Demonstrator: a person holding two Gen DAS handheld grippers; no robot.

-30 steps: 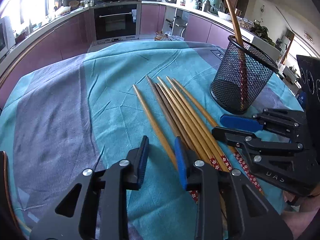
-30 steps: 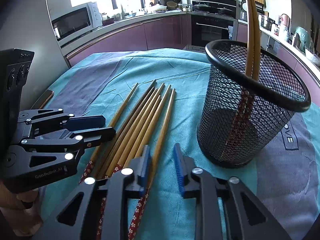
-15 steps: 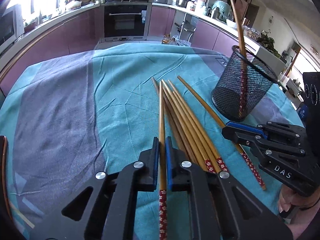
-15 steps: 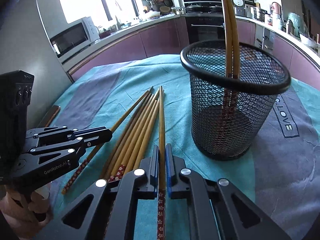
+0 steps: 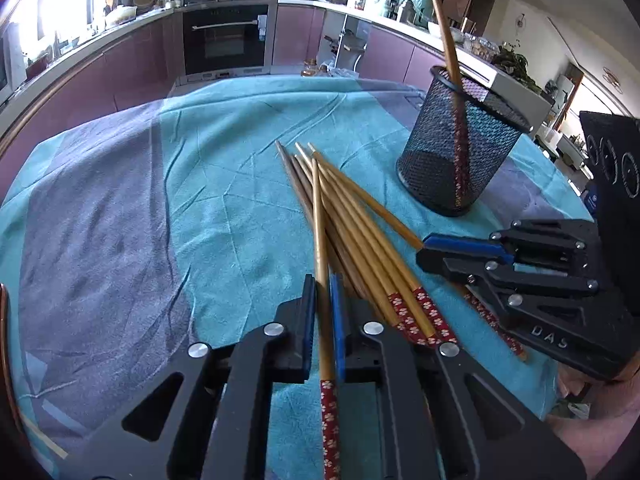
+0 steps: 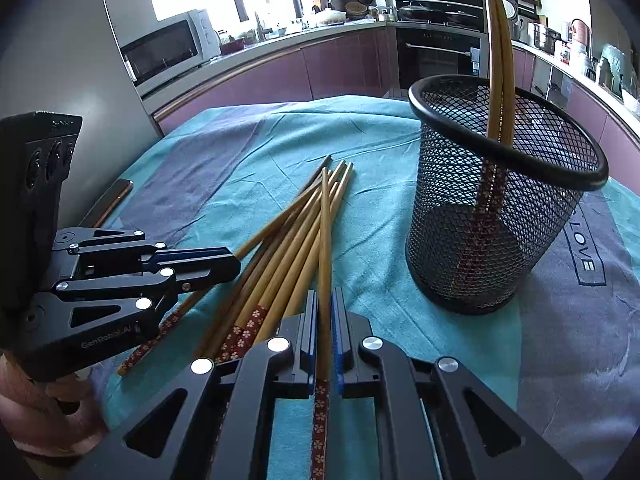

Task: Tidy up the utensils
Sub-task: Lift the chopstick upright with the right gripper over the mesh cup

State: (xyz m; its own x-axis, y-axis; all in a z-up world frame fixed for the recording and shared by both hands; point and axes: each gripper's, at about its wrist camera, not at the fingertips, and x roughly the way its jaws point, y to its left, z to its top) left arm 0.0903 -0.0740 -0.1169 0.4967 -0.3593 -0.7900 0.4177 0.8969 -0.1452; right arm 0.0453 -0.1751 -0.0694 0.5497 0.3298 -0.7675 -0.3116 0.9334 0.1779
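Several wooden chopsticks (image 5: 360,236) with red flowered ends lie fanned on the teal cloth. My left gripper (image 5: 323,278) is shut on one chopstick (image 5: 318,216), which crosses over the pile. My right gripper (image 6: 325,292) is shut on another chopstick (image 6: 325,232), also angled over the pile (image 6: 280,256). A black mesh cup (image 6: 500,216) stands upright to the right, with two chopsticks (image 6: 498,60) leaning inside. The right gripper (image 5: 423,251) shows in the left wrist view beside the mesh cup (image 5: 456,164). The left gripper (image 6: 236,264) shows in the right wrist view.
A teal and grey-purple cloth (image 5: 120,220) covers the table. A brown flat object (image 6: 114,198) lies at the cloth's left edge. Purple kitchen cabinets, an oven (image 5: 226,42) and a microwave (image 6: 168,50) stand beyond the table.
Both grippers stood open over the pile a second ago. Each has since shut on one chopstick, and those two chopsticks now lie skewed across the others.
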